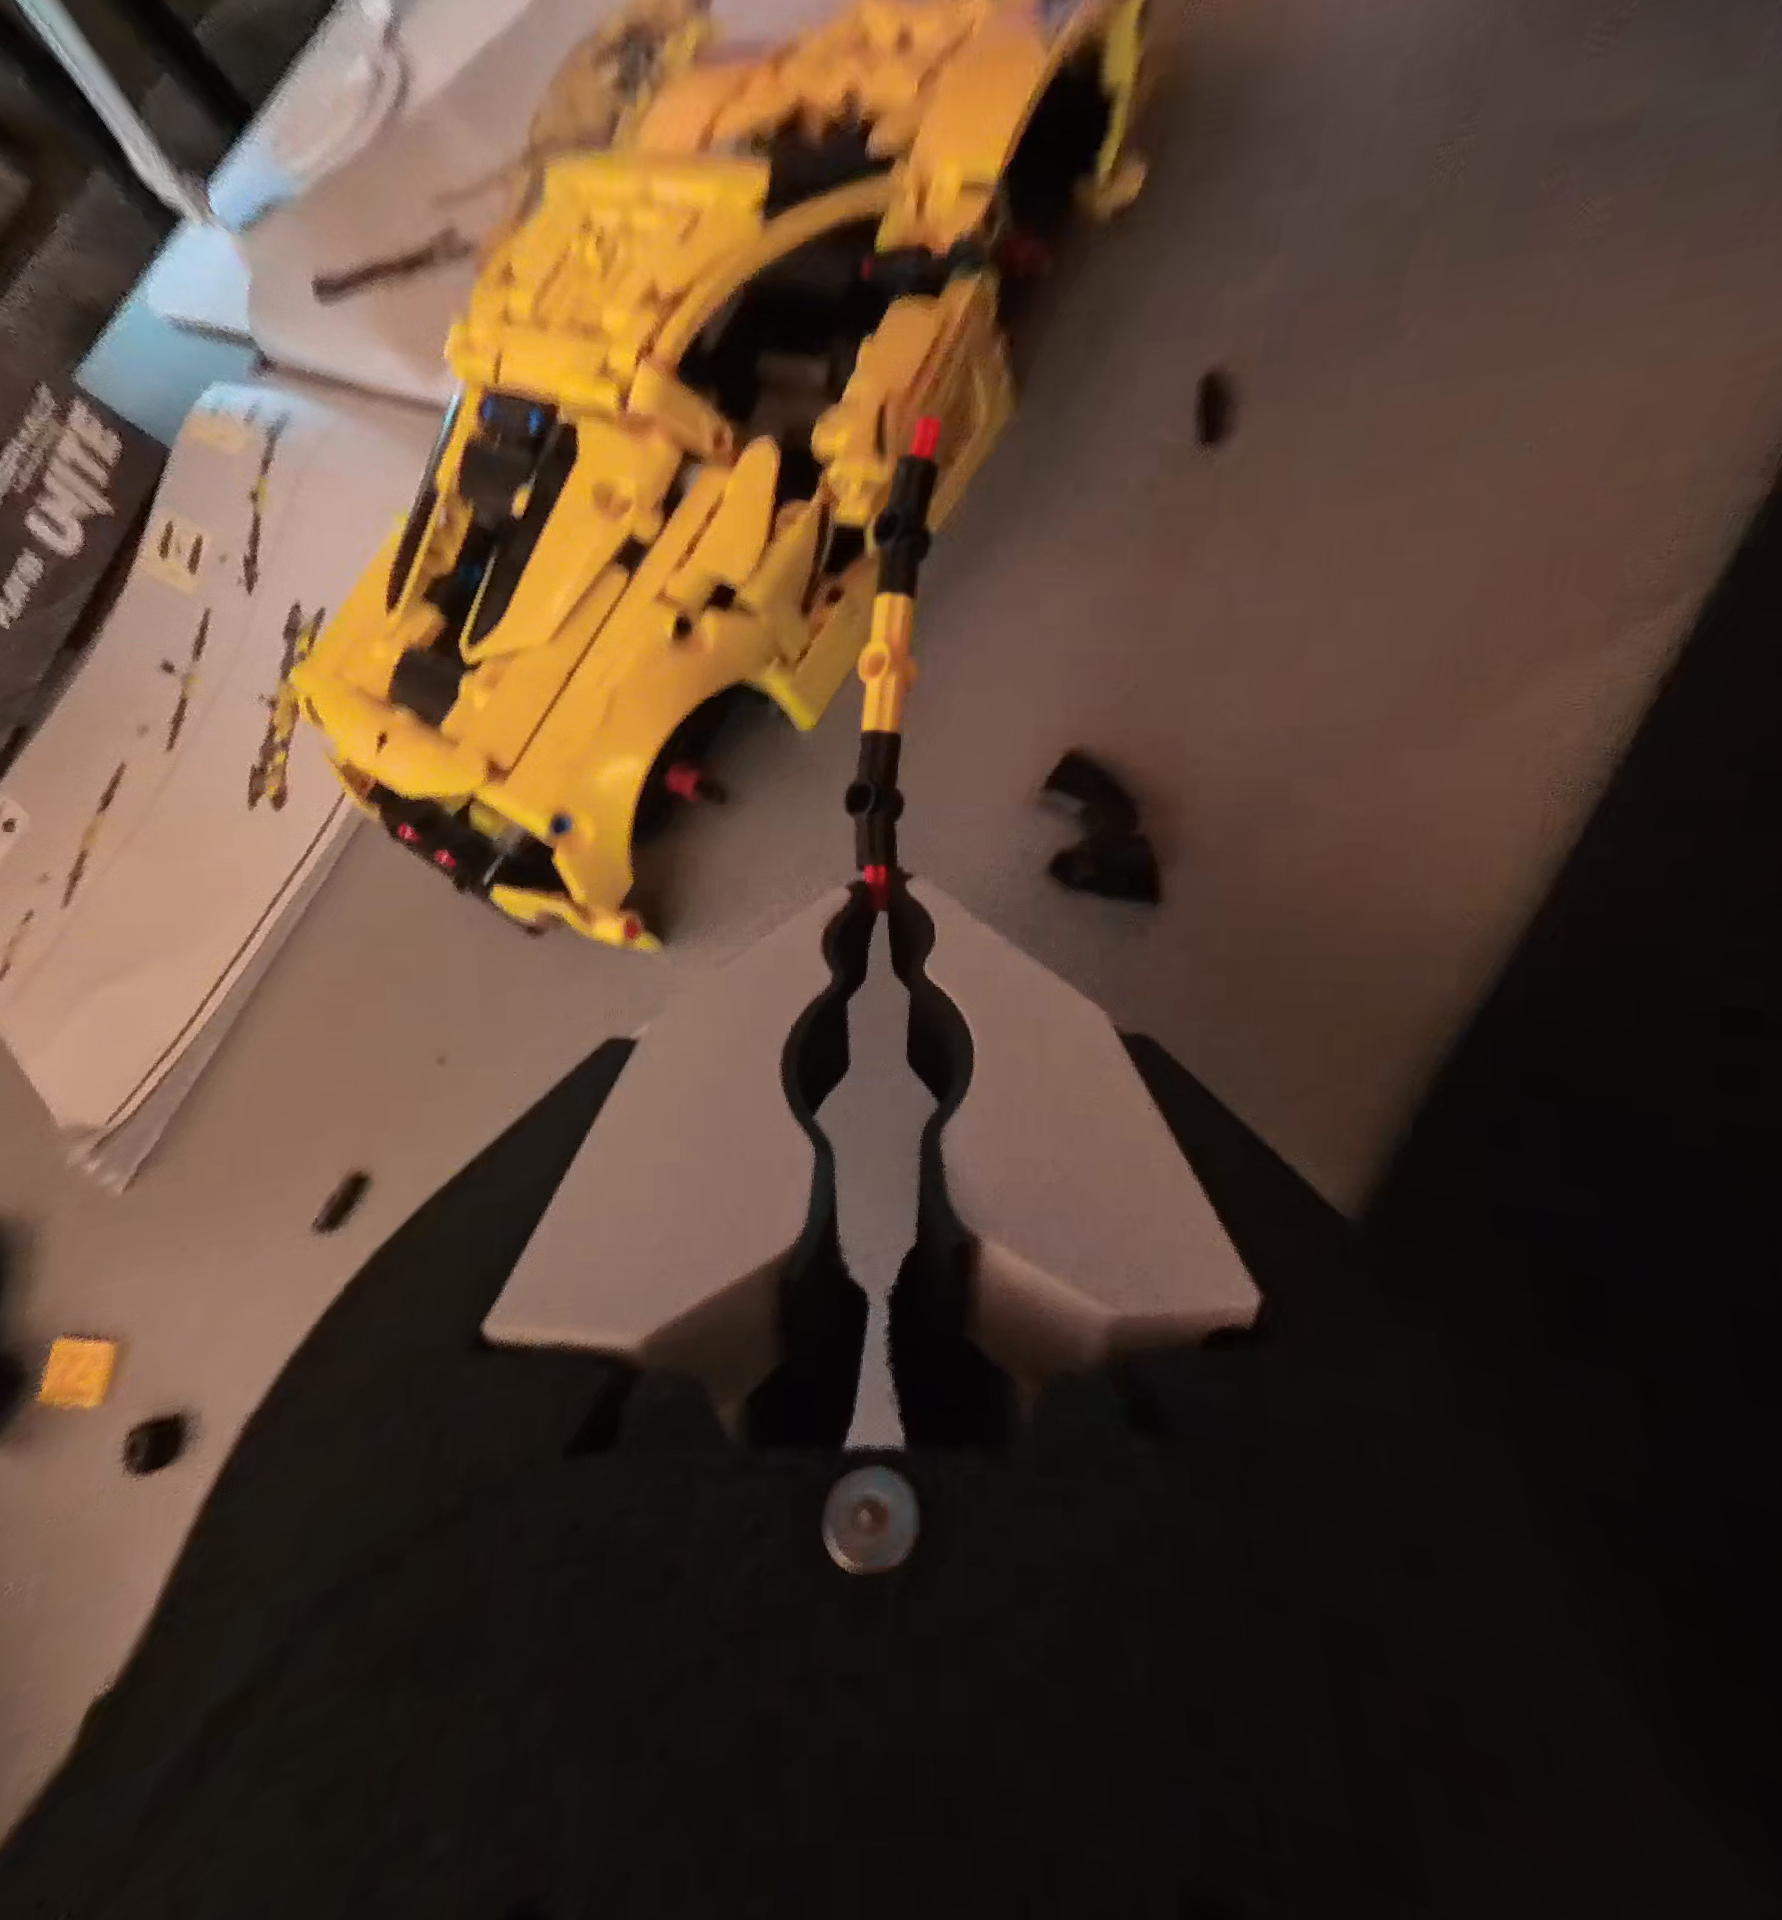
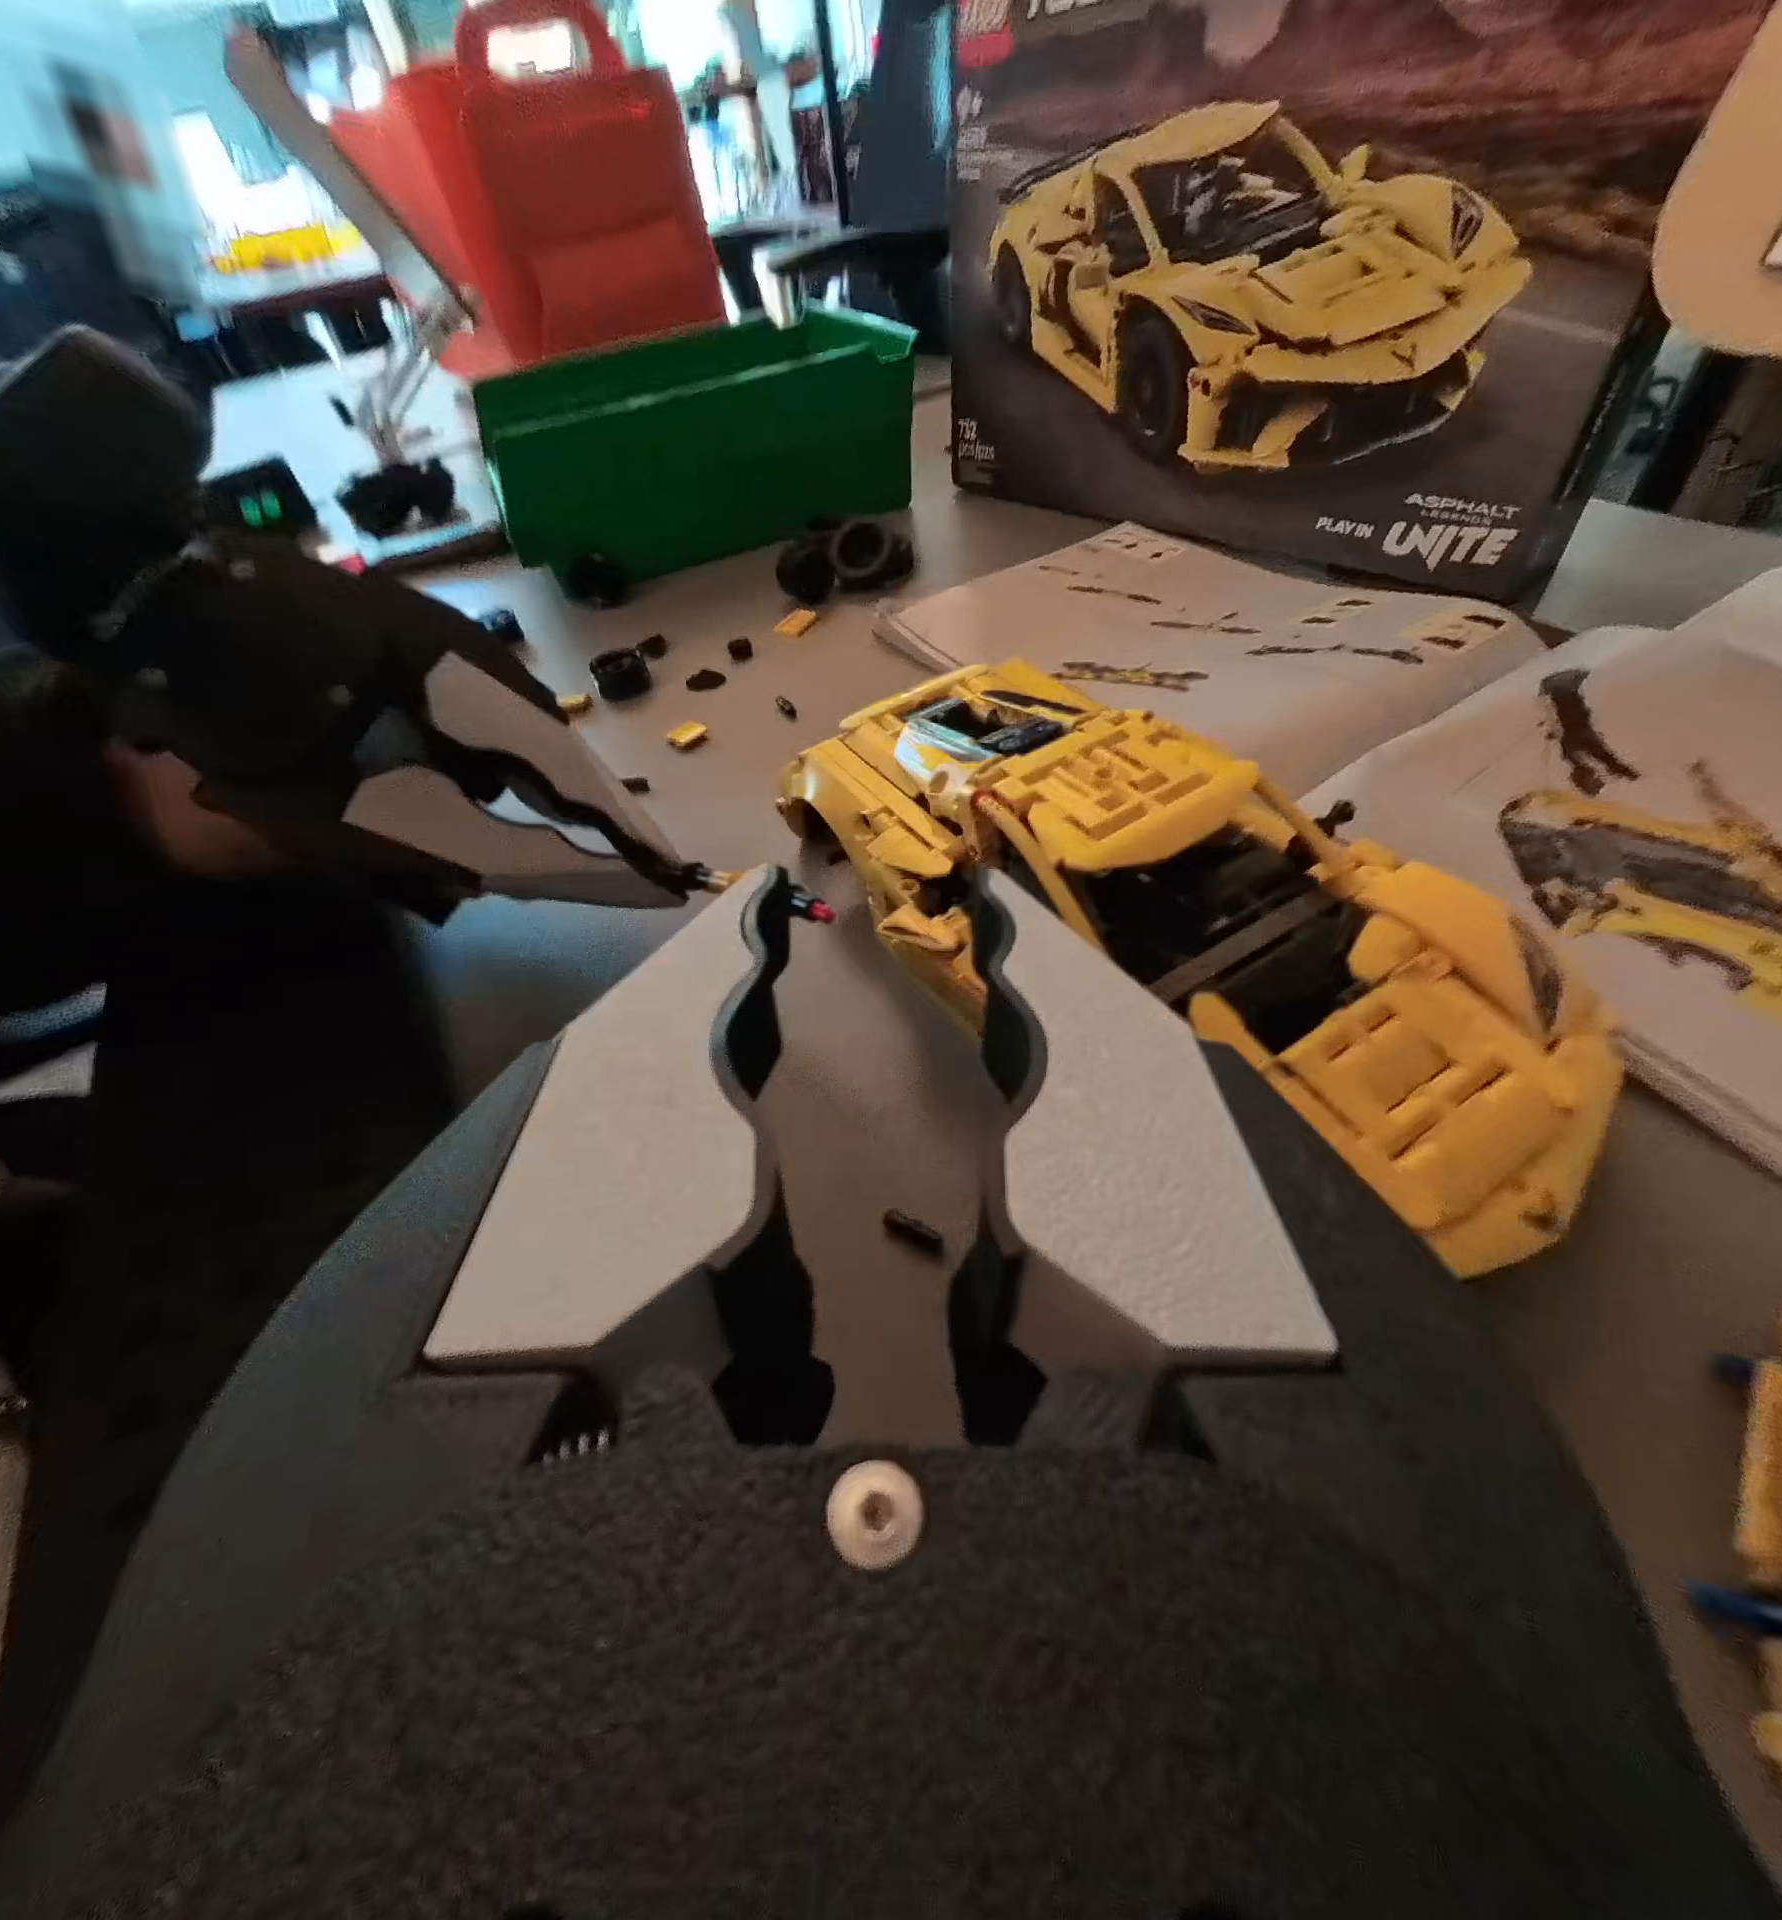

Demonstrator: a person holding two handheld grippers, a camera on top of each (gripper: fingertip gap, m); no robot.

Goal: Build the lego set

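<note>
Left gripper [image 1: 874,891] is clamped on the near end of a thin rod assembly [image 1: 892,644]: black and yellow sleeves on a shaft, red tips at both ends. I'm gripping at the very tip, so the whole length sticks out ahead of the fingers and the far red end stays free to plug in. It reaches toward the side of the yellow car [image 1: 658,499], around the door area. Whether it's already touching the body I can't tell; the left wrist view is blurred there.

Right gripper [image 2: 882,899] is spread wide with nothing between the fingers. It hovers low beside the car [image 2: 1178,935], near the corner the rod is aimed at, probably ready to brace the body or take the rod's free end. From this side, the rod's red tip shows right by my left finger.

The car sits on the table [image 1: 1386,520], mostly built, wheel arches empty. Loose tyres [image 2: 845,561] and small black and yellow bits [image 2: 695,736] lie past it near the green bin [image 2: 700,457], out of the working area. The instruction booklet [image 2: 1230,644] is open next to the car, box [image 2: 1282,291] standing behind for reference. Two small black parts [image 1: 1100,831] lie on the table just right of the rod.

My read: rod install is the step in hand. Long lever and a tip grip mean it can easily twist in the fingers when pushed.
</note>
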